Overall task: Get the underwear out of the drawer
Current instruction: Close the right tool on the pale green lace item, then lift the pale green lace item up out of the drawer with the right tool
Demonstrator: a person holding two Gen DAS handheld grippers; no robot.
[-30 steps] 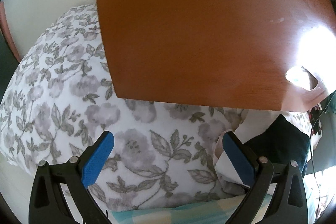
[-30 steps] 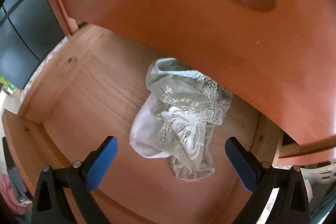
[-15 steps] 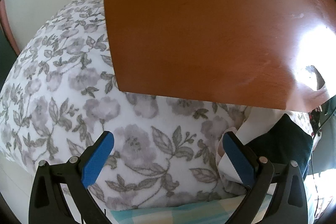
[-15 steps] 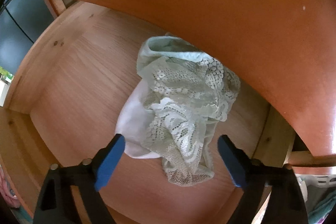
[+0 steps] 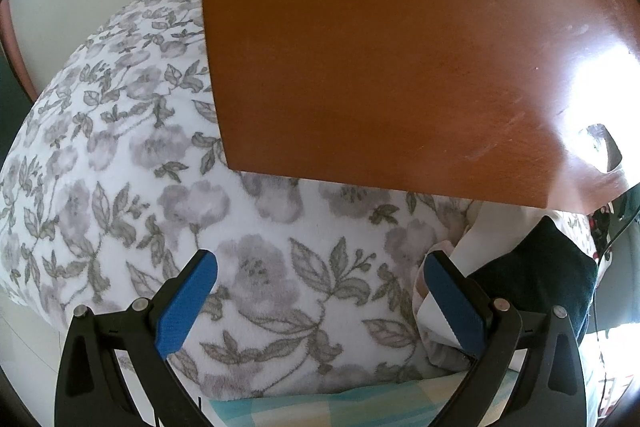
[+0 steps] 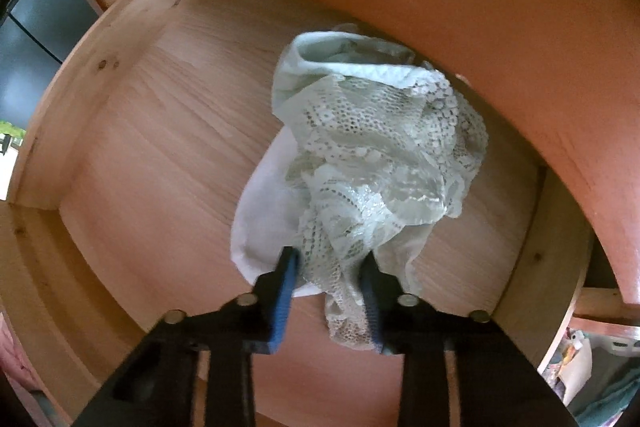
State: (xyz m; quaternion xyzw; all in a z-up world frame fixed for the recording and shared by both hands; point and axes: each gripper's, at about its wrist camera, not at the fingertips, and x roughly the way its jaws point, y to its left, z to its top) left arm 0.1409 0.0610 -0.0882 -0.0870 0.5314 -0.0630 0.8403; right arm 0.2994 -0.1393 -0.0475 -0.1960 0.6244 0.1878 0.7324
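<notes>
The underwear [image 6: 360,163] lies bunched on the bare wooden floor of the drawer [image 6: 160,155], toward two o'clock of its middle and partly tucked under the orange cabinet front [image 6: 520,27] above. It looks light, limp and snag-prone: pale green lace over a smoother white panel, so I take it low at the six o'clock end, where lace and panel gather into one thick fold. My right gripper [image 6: 330,263] points nearly straight down, its jaws closing with that fold between the blue pads; whether they bite firmly yet I cannot quite tell, since the tips are blurred. A second ago these jaws stood spread wide above the cloth; since then they have dropped and narrowed. My left gripper [image 5: 320,271] hangs with jaws spread and empty over a floral blanket [image 5: 120,167], much as before.
</notes>
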